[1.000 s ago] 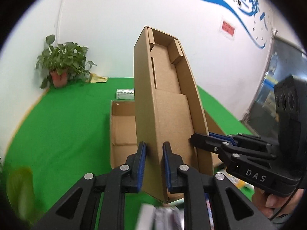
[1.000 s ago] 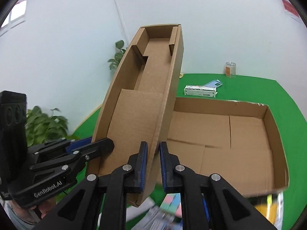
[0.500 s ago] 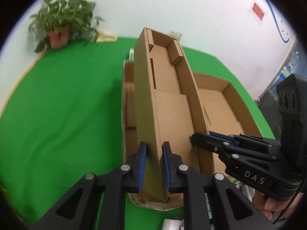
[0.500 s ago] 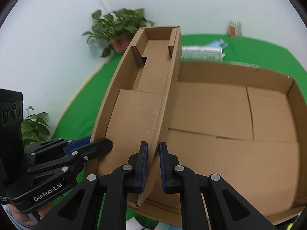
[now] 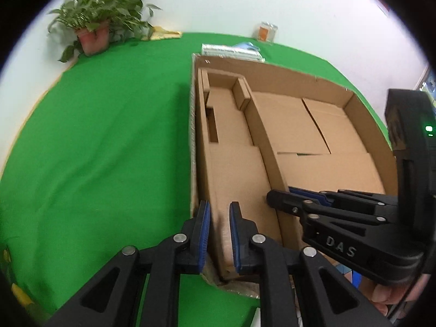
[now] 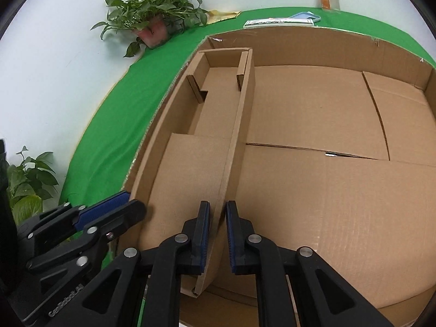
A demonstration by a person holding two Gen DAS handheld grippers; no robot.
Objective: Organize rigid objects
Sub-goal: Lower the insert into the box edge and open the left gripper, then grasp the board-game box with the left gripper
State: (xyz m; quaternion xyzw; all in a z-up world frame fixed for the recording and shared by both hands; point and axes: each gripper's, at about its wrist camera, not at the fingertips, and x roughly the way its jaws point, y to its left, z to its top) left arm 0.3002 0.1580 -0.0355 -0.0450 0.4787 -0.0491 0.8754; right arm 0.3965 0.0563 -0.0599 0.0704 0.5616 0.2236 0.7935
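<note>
Tray (image 6: 190,163), upright a second ago, now lies inside box (image 6: 340,43)'s left side; left gripper (image 5: 219,234) and right gripper (image 6: 218,234) each still pinch a tray wall—placement nearly complete.

Left tongs (image 5: 219,234) and right tongs (image 6: 217,235) sit side by side, each pinching cardboard.
</note>
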